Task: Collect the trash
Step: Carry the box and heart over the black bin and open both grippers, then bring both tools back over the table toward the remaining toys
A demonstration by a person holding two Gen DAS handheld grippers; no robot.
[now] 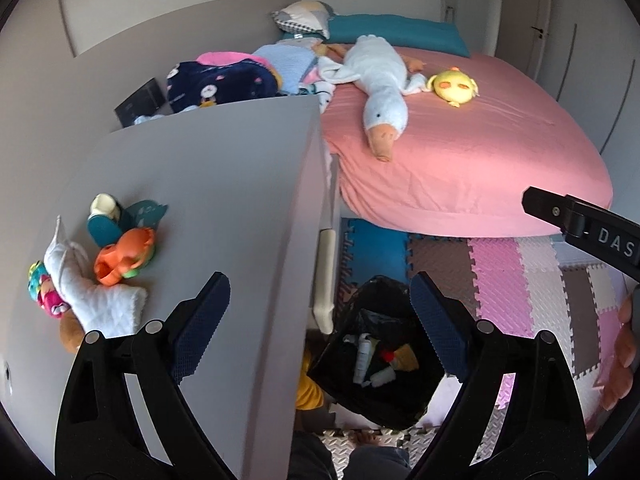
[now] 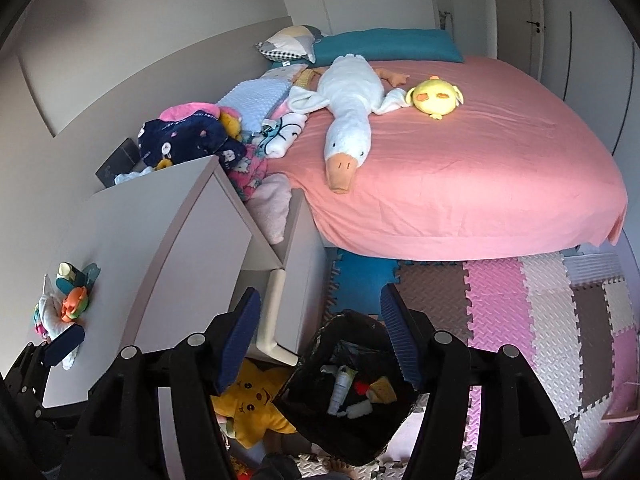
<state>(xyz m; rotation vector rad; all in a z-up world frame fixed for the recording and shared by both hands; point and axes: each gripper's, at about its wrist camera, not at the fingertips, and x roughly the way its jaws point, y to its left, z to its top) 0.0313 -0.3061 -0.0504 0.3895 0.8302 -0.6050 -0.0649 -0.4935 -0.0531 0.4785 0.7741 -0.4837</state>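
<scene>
A black-lined trash bin (image 1: 384, 396) stands on the floor mats below both grippers; it also shows in the right wrist view (image 2: 320, 436). Inside lie a white tube (image 1: 362, 356), a small white bottle (image 1: 382, 376), a red bit and a tan wrapper (image 2: 383, 389). My left gripper (image 1: 320, 324) is open and empty, above the dresser edge and the bin. My right gripper (image 2: 320, 332) is open and empty, above the bin. The right gripper's body shows at the left view's right edge (image 1: 580, 224). The left gripper's fingertip (image 2: 66, 344) shows low left in the right wrist view.
A white dresser top (image 1: 224, 184) holds an orange toy (image 1: 124, 256), a white cloth (image 1: 86, 292) and small toys. A pink bed (image 1: 460, 152) carries a plush goose (image 1: 380, 84) and a yellow plush (image 1: 454, 86). A yellow star plush (image 2: 252, 404) lies beside the bin. Foam puzzle mats (image 2: 540, 320) cover the floor.
</scene>
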